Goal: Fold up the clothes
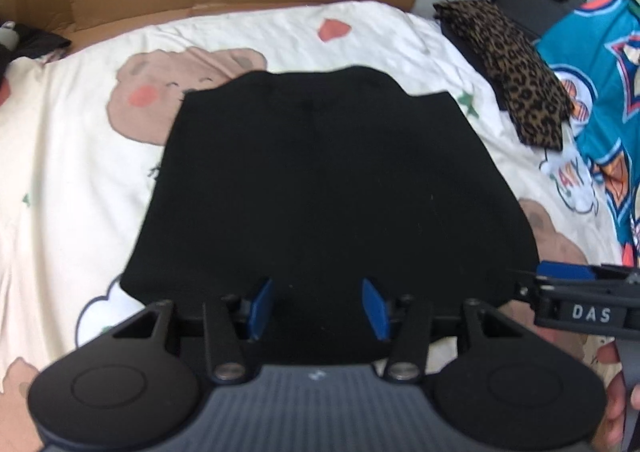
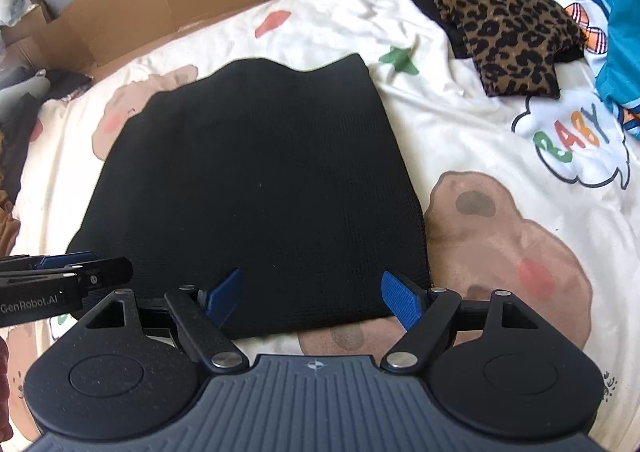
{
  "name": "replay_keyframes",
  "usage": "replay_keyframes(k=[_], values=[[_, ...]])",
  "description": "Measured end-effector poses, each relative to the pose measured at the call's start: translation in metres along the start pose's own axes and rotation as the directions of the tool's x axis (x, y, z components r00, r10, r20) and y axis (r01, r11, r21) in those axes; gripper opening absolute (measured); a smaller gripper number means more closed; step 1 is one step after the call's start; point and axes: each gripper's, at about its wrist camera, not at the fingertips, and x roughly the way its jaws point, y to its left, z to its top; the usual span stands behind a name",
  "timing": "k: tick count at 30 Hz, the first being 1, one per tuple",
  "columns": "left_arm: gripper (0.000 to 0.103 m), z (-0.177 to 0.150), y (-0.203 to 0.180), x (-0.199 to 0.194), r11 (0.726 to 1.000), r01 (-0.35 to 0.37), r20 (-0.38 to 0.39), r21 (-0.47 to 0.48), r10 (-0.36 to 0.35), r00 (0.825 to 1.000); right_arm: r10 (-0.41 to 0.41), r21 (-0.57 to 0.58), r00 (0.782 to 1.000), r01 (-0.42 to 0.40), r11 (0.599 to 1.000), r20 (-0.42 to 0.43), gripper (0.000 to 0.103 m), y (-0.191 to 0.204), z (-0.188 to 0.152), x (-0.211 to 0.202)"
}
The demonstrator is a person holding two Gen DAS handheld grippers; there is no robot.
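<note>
The black garment (image 2: 256,188) lies flat on the bed (image 2: 480,140), already folded to a rough rectangle whose long axis runs from 6 toward 12 o'clock away from both tongs. Its near hem sits right at the fingertips. The left tongs (image 1: 318,306) and the right tongs (image 2: 310,298) both stand wide with nothing between the blue pads. The left pair sits over the hem's left half, the right pair near the right corner. Neither is clearly nearer, so a lift toward 12 o'clock looks like a two-handed move.
</note>
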Motion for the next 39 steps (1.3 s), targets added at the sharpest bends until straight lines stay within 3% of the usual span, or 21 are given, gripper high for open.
replay_keyframes(k=[5, 15, 17, 25, 27, 30, 33, 39], values=[[0.048, -0.005, -0.006, 0.017, 0.999, 0.038, -0.055, 0.027, -0.036, 0.998, -0.008, -0.022, 0.999, 0.007, 1.0, -0.041, 0.082, -0.001, -0.004, 0.014], [0.039, -0.01, 0.001, 0.03, 0.99, 0.024, -0.131, 0.141, -0.006, 0.991, -0.044, 0.001, 0.997, 0.044, 0.999, -0.067, 0.081, -0.012, -0.002, 0.027], [0.03, -0.011, 0.008, 0.028, 0.99, 0.026, -0.141, 0.142, -0.005, 0.99, -0.048, 0.01, 0.996, 0.049, 0.999, -0.07, 0.08, -0.013, -0.001, 0.028], [0.024, -0.025, 0.05, 0.001, 0.997, 0.0, -0.175, 0.074, 0.013, 0.985, -0.064, 0.02, 0.996, 0.066, 0.998, -0.067, 0.079, -0.015, 0.002, 0.021], [0.019, -0.027, 0.061, -0.006, 0.999, -0.032, -0.173, 0.029, 0.037, 0.984, -0.058, 0.068, 0.997, 0.061, 0.996, -0.049, 0.08, -0.019, 0.005, 0.015], [0.019, -0.032, 0.078, -0.018, 0.997, -0.065, -0.166, -0.044, 0.057, 0.984, -0.046, 0.149, 0.999, 0.049, 0.988, -0.024, 0.08, -0.026, 0.008, 0.007], [0.019, -0.037, 0.085, -0.028, 0.994, -0.08, -0.154, -0.08, 0.067, 0.986, -0.042, 0.158, 0.999, 0.042, 0.987, -0.006, 0.08, -0.024, 0.009, 0.001], [0.019, -0.042, 0.074, -0.042, 0.992, -0.034, -0.094, -0.123, 0.023, 0.995, -0.016, 0.173, 1.0, 0.017, 0.985, -0.006, 0.077, -0.02, 0.006, -0.001]])
